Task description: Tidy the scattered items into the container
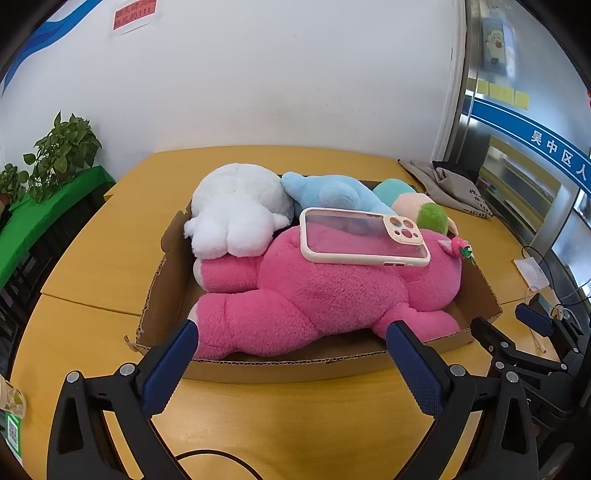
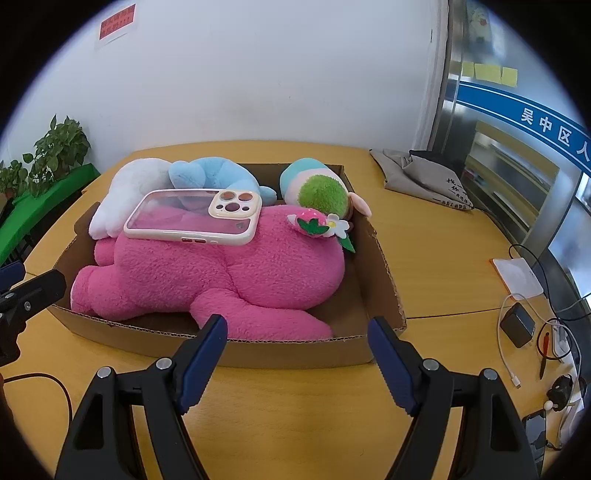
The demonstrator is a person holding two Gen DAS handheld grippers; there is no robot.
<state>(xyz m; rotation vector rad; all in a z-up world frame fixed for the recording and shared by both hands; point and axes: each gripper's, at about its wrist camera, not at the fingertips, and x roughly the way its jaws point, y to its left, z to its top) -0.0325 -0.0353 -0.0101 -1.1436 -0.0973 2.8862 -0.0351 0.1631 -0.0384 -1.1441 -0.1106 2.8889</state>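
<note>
office or public service room, not a home. yellow wood-grain table (image 2: 436,266) of several joined sections, seams visible. plain white wall (image 1: 277,74) beyond the fingers, red printed notice (image 1: 133,15) taped high up to their left. to the right of the fingers, metal-framed glass partition (image 2: 517,155) with a blue band of white chinese lettering (image 2: 546,125) and yellow sticky notes (image 2: 489,72). potted plants (image 1: 59,155) on a green-covered stand far left. charger and cables (image 2: 517,325) on the table at right.

Left wrist view: near box (image 1: 166,317) front, faces 12 o'clock, right gripper (image 1: 517,332) at 4. Right wrist view: same, left gripper (image 2: 22,284) at 9. Shared: box, pink toy (image 1: 314,295), case (image 1: 362,236).
</note>
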